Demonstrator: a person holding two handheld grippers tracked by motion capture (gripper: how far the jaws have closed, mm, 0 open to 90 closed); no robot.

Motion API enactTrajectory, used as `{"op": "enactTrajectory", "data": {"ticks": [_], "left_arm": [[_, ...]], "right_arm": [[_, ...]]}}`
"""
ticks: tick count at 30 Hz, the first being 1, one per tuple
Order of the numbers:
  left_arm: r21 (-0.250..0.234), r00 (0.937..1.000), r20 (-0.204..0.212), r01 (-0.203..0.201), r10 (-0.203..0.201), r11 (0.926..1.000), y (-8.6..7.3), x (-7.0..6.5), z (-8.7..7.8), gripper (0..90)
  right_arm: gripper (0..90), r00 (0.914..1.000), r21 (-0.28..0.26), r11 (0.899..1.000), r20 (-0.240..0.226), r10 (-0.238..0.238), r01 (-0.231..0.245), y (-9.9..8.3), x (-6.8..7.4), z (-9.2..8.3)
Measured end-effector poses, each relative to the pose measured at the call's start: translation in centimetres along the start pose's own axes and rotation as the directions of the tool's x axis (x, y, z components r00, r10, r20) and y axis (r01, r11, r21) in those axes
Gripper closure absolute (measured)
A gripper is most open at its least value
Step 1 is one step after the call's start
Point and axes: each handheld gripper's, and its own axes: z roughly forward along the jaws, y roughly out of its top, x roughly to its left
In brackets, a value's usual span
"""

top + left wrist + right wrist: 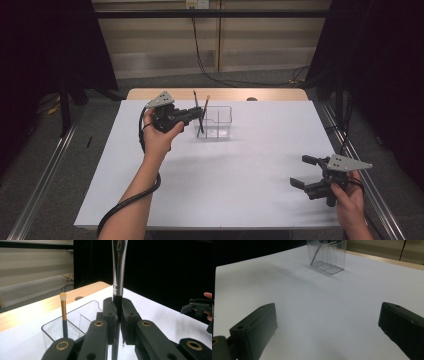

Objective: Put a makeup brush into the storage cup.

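Jaws of the left gripper (pixel 118 312) clamp a brush (pixel 118 270) upright, its long axis vertical, the clear holder (pixel 75 315) just below-left; right gripper (pixel 306 171) gapes empty, far off

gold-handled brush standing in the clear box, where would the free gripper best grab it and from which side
Grip the gold-handled makeup brush on its gold stem above the clear plastic organizer box's rim, probably coming from above with the open right gripper. It stands nearly upright with its pale tip up, and the box walls cover its dark lower part. The left gripper is busy, shut on a silver-ferruled black brush.
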Motion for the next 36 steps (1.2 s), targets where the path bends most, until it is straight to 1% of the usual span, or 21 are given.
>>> {"op": "enactTrajectory", "data": {"ticks": [4, 6, 7, 10, 14, 16, 19, 22, 25, 27, 30, 36], "left_arm": [[-0.008, 1.0, -0.001, 0.004, -0.004, 1.0, 0.2, 0.1, 0.2, 83.7], [-0.006, 1.0, -0.001, 0.002, -0.002, 1.0, 0.3, 0.1, 0.2, 83.7], [-0.007, 1.0, -0.003, 0.003, -0.003, 1.0, 0.3, 0.1, 0.3, 83.7], [-0.007, 1.0, -0.003, 0.0, 0.0, 1.0, 0.4, 0.2, 0.4, 83.7], [-0.009, 1.0, -0.007, 0.003, -0.003, 1.0, 0.7, 0.2, 0.5, 83.7], [-0.013, 1.0, -0.003, 0.004, -0.004, 0.9999, 0.8, 0.3, 0.5, 83.7], [-0.01, 1.0, -0.01, 0.001, -0.001, 1.0, 1.1, 0.3, 0.6, 83.7], [-0.004, 0.9999, -0.014, -0.001, 0.001, 1.0, 1.4, 0.4, 0.8, 83.7], [-0.002, 0.9997, -0.022, -0.005, 0.005, 1.0, 1.8, 0.6, 1.0, 83.7], [-0.009, 0.9997, -0.023, 0.004, -0.004, 1.0, 2.1, 0.7, 1.1, 83.7], [-0.006, 0.9994, -0.034, 0.004, -0.005, 1.0, 2.6, 1.0, 1.3, 83.7], [0.007, 0.9985, -0.054, -0.011, 0.011, 0.9999, 3.8, 1.3, 1.4, 83.7]], "right_arm": [[1.4, 1.0, 0.004, 1.0, 0.0, 0.008, -0.008, -0.4, 0.0, -0.1], [1.3, 1.0, 0.002, 1.0, 0.002, 0.005, -0.005, -0.5, 0.0, -0.2], [1.3, 0.9999, -0.002, 1.0, -0.001, 0.014, -0.014, -0.6, 0.0, -0.3], [1.4, 0.9999, -0.012, 1.0, -0.001, 0.015, -0.015, -0.7, 0.0, -0.3], [1.4, 0.9999, -0.018, 1.0, -0.007, 0.01, -0.01, -0.9, 0.0, -0.3], [1.4, 1.0, -0.014, 1.0, -0.006, 0.006, -0.006, -1.0, 0.1, -0.3], [1.4, 0.9999, -0.016, 1.0, -0.01, 0.003, -0.003, -1.1, 0.1, -0.4], [1.4, 0.9999, -0.022, 1.0, -0.012, 0.009, -0.01, -1.1, 0.1, -0.5], [1.4, 0.9999, -0.025, 1.0, -0.01, 0.006, -0.006, -1.0, 0.1, -0.5], [1.4, 0.9999, -0.022, 1.0, -0.014, 0.003, -0.004, -1.0, 0.2, -0.5], [1.4, 0.9999, -0.027, 1.0, -0.014, 0.002, -0.003, -0.9, 0.2, -0.5], [1.4, 0.9999, -0.037, 0.999, -0.013, 0.007, -0.008, -0.9, 0.1, -0.7]]}}
